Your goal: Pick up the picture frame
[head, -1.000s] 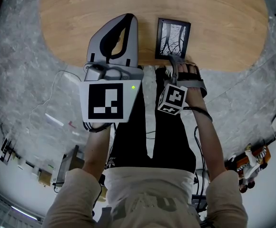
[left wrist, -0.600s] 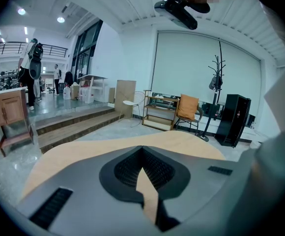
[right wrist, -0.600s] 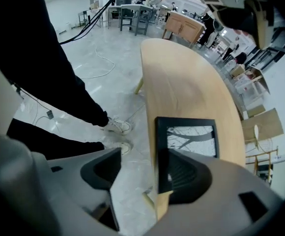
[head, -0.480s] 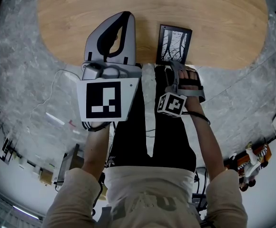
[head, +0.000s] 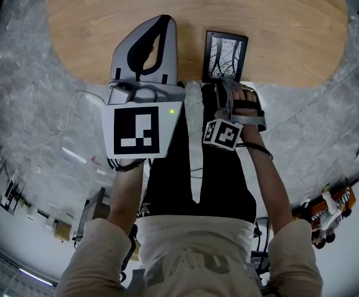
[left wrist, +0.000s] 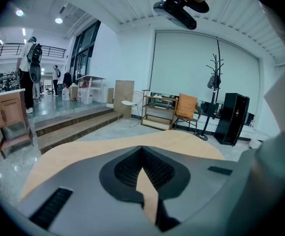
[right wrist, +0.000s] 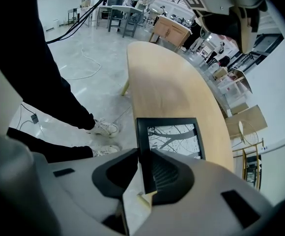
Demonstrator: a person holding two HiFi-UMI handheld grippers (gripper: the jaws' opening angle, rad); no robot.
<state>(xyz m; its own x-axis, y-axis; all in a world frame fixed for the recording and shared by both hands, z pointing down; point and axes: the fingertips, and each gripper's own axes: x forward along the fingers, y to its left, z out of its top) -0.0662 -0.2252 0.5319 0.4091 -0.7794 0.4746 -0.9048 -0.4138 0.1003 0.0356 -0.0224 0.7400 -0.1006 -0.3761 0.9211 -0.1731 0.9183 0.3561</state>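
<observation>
Spreading across the top of the head view, the pale wooden table [head: 278, 30] bears the picture frame [head: 225, 55], which lies flat at the near rim, right in front of the person. I judge that this spot lets jaws come at an edge from the side. The left gripper [head: 163, 21] hangs over the table just beside the frame, its jaws together on nothing, seemingly parked out of the way. The right gripper [right wrist: 145, 154] tilts steeply down at the frame's near end. Its jaws have just been closing and pinch the frame's border between them, likely because so thin and flat a thing offers little else to catch. The frame itself is a small rectangle with a slim black border, showing bare black branches on white.
</observation>
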